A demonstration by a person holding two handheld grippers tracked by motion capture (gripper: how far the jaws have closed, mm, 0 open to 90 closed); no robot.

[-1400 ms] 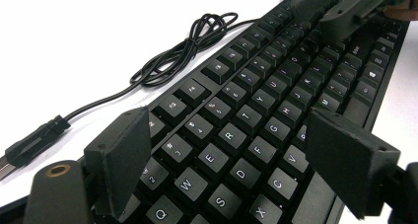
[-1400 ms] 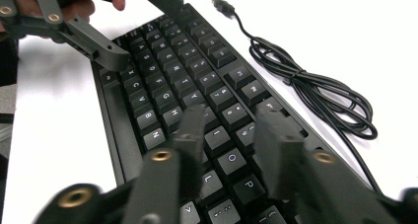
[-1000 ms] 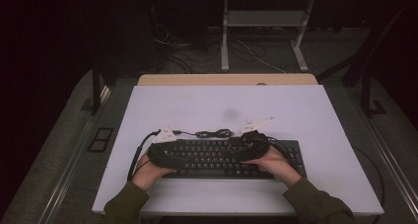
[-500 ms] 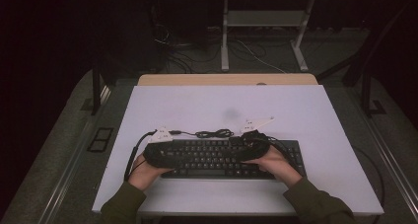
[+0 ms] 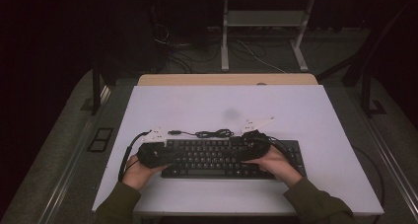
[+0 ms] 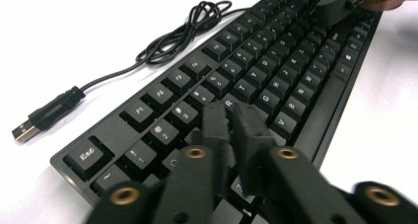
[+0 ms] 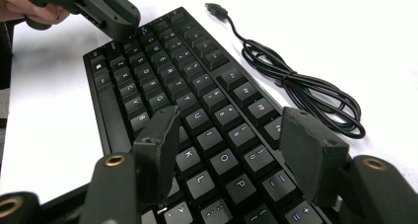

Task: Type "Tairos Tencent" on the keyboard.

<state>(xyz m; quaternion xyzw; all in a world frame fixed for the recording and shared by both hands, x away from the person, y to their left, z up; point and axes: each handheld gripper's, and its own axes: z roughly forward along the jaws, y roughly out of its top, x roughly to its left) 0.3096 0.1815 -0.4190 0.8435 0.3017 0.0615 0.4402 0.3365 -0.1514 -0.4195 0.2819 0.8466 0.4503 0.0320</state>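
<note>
A black keyboard [image 5: 212, 157] lies across the near part of the white table [image 5: 222, 105], with its coiled black cable [image 5: 207, 133] behind it. My left gripper [image 5: 160, 155] is over the keyboard's left end. In the left gripper view its jaws [image 6: 231, 118] have just been closing and are now shut together, with nothing between them, right above the keys [image 6: 256, 81]. My right gripper [image 5: 249, 147] hovers over the right half of the keys. Its jaws [image 7: 229, 123] are open wide above the keyboard [image 7: 197, 91], with nothing held.
The cable ends in a loose USB plug [image 6: 29, 128] on bare tabletop behind the keyboard's left end. The table's near edge is just below the person's forearms [image 5: 305, 194]. Beyond the far edge are a wooden strip [image 5: 226, 79] and a dark floor with cables.
The left hand has edged slightly to the left along the keyboard. The right hand and the keyboard have stayed put.
</note>
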